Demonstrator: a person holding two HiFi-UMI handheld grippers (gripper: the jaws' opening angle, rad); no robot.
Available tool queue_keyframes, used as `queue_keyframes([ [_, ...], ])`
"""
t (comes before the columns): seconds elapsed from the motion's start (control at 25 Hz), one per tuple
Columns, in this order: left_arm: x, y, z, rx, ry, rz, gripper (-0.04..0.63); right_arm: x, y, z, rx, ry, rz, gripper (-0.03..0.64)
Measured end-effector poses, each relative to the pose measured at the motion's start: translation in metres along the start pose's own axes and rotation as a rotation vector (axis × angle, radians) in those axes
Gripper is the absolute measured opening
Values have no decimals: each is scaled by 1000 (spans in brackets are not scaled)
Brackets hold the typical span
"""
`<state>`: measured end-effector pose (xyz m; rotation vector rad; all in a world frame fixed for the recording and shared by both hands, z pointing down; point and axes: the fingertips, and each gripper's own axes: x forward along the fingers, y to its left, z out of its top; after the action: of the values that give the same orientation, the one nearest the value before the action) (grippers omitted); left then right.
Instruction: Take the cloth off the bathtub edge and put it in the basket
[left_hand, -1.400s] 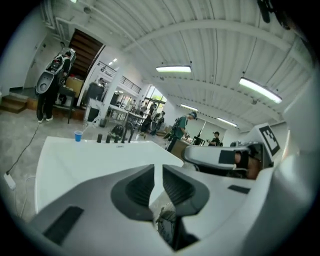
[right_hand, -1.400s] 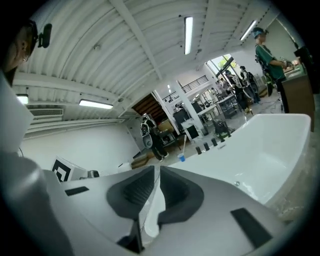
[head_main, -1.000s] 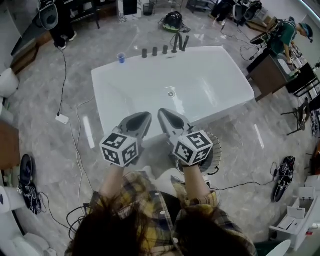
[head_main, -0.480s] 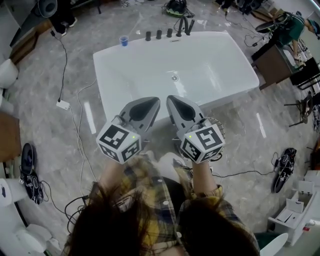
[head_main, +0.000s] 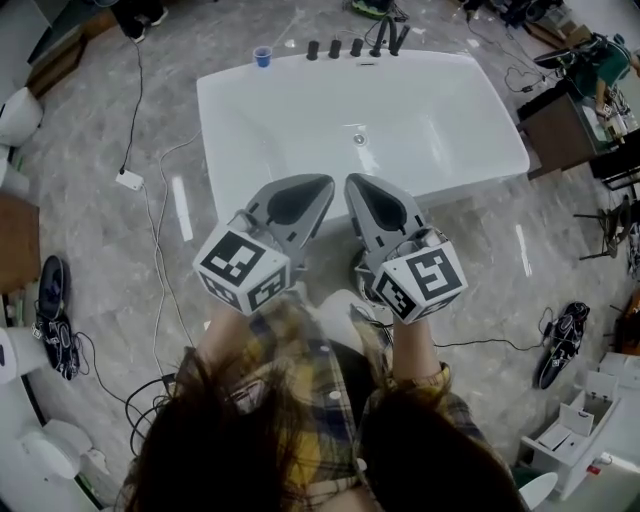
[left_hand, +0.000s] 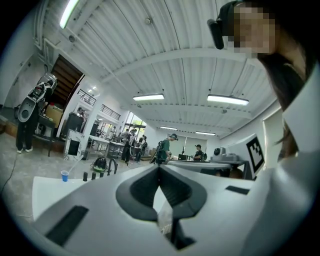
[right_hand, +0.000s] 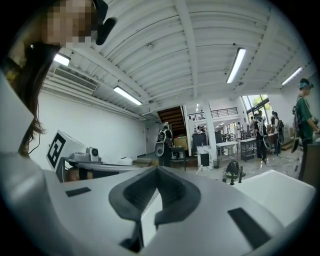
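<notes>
We see the white bathtub (head_main: 480, 172) standing on the grey marble floor, a rounded rectangle with its drain near the middle and dark taps along its far edge. Its near edge shows as a plain white band. The basket (head_main: 362, 272) is a round wire one. It sits on the floor just beside the bathtub's near side, about midway along it. Most of it is hidden beneath the right hand-held gripper (head_main: 352, 183), and only slivers of wire rim show. We cannot pick out the cloth with any certainty. A pale patch (head_main: 340, 305) lies just by the basket's left rim, but we cannot tell what it is.
</notes>
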<state>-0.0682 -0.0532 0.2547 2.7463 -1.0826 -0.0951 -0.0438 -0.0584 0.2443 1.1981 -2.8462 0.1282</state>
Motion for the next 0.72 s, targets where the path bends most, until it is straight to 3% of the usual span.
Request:
queue_keyframes([
  [0.24,-1,3,-1,-5,2,10,18,1,4,1,3,-2,3,15],
  [0.44,-1,3,-1,-9,-2,12,18,-2,1,3,81,-37,17,15],
  [0.72,-2,-1,-1,-7,0,9,18,-5,-1,-1,50,-14,6,15],
])
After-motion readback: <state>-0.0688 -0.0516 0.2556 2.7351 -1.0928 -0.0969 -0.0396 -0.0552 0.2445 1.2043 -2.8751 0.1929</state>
